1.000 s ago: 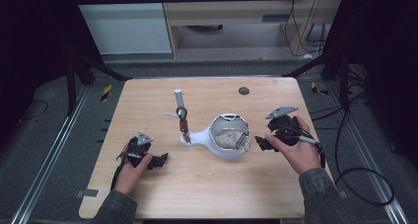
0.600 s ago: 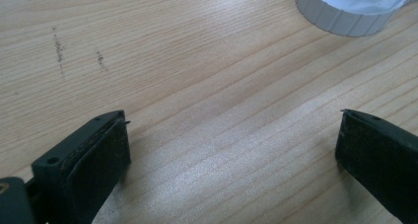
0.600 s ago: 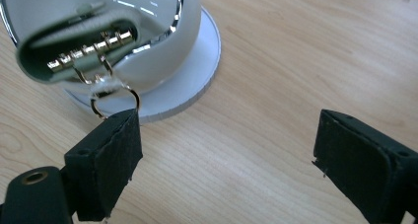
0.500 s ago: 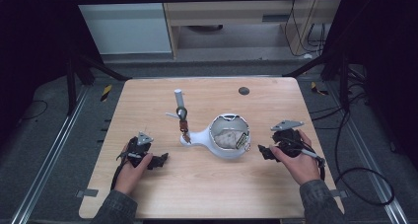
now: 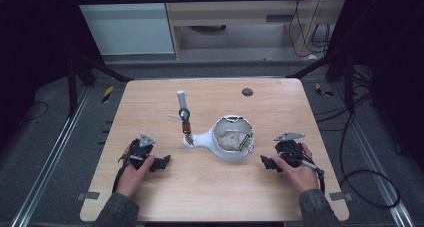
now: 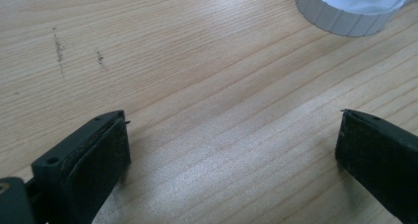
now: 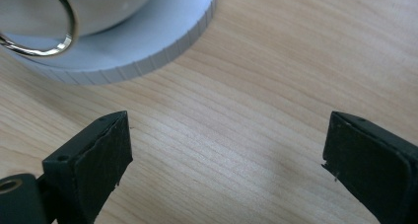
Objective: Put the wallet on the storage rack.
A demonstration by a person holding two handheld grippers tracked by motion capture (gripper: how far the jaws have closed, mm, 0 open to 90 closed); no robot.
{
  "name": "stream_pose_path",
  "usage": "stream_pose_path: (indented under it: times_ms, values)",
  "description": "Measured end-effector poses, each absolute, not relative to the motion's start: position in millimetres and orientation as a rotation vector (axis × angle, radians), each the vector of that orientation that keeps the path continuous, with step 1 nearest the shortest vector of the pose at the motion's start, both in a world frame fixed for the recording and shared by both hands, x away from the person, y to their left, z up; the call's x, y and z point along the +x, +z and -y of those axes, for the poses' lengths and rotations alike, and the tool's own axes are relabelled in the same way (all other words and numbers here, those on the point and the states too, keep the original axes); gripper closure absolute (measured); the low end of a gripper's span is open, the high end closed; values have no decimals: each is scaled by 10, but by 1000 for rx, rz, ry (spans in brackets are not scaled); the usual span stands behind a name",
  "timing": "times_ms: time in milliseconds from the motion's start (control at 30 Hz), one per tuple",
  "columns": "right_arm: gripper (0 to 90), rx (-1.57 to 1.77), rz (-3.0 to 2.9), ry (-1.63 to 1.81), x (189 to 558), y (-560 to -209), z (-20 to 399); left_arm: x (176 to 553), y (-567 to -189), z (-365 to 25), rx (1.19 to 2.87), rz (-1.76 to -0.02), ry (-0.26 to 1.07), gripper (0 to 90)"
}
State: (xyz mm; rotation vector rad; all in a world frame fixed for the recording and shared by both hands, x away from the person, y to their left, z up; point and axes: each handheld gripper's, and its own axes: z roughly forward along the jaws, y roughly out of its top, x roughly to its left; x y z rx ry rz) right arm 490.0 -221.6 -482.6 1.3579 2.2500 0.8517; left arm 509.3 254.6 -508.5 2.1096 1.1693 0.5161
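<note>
A white stand (image 5: 233, 139) with a round bowl and a ribbed base lies at the table's middle. A thin arm runs left from it to an upright post (image 5: 183, 114) with a dark ring. A metal ring (image 5: 246, 143) hangs at the bowl's right rim. My left gripper (image 5: 162, 162) rests on the wood left of the stand, open and holding nothing. My right gripper (image 5: 265, 163) sits low on the wood just right of the bowl. Its jaws have just been opening and nothing lies between them. In the right gripper view the ribbed base (image 7: 148, 46) and metal ring (image 7: 44, 31) are close ahead.
A small dark disc (image 5: 247, 92) lies near the table's (image 5: 210, 197) far edge. The left gripper view has the white ribbed base (image 6: 345, 17) at its top right and bare wood between the jaws. Dark floor and cables surround the table.
My right hand has sunk down to the tabletop and drawn a little nearer the front edge. The left hand and the stand have stayed put.
</note>
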Motion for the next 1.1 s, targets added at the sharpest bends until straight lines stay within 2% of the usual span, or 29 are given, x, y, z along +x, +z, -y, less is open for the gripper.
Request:
stream_pose_path:
  times_ms: [767,1100]
  values:
    - [49,1444,-2176,848,5092,-5031,2282,5093,-5085,-2546,2110,-1169,517,0]
    - [15,1437,-2145,860,5077,-5086,2255,5092,-5085,-2546,2109,-1170,517,0]
